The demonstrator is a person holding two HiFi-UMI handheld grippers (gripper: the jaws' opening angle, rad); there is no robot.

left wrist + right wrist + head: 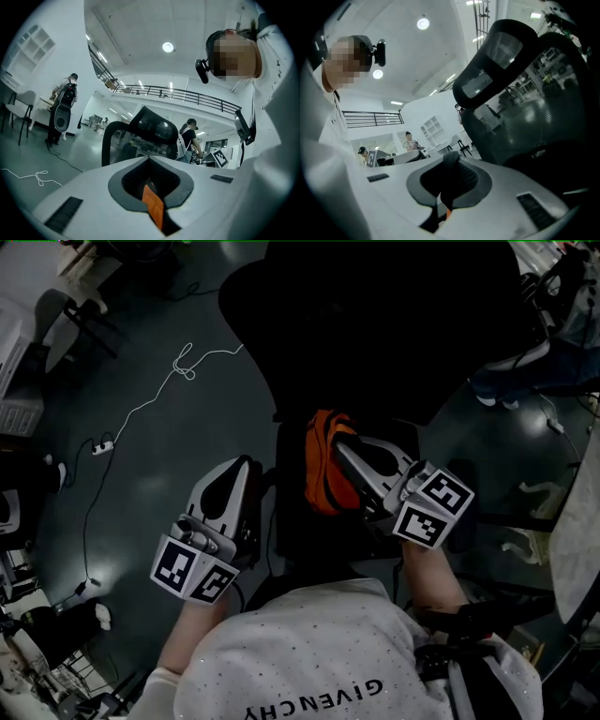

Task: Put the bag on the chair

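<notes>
Bag (323, 470) hangs before chair (375, 334), left gripper (249, 465) and right gripper (342, 448) both clamped on it; carrying step, next likely set down there, release.

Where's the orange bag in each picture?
Head view: the bag is in the middle, at the black chair's lower edge.
Left gripper view: bottom centre, its orange strap pinched between the jaws.
Right gripper view: bottom centre, its dark strap between the shut jaws.
Shared landmark: the chair, mid-picture in the left gripper view, big at right in the right one.
</notes>
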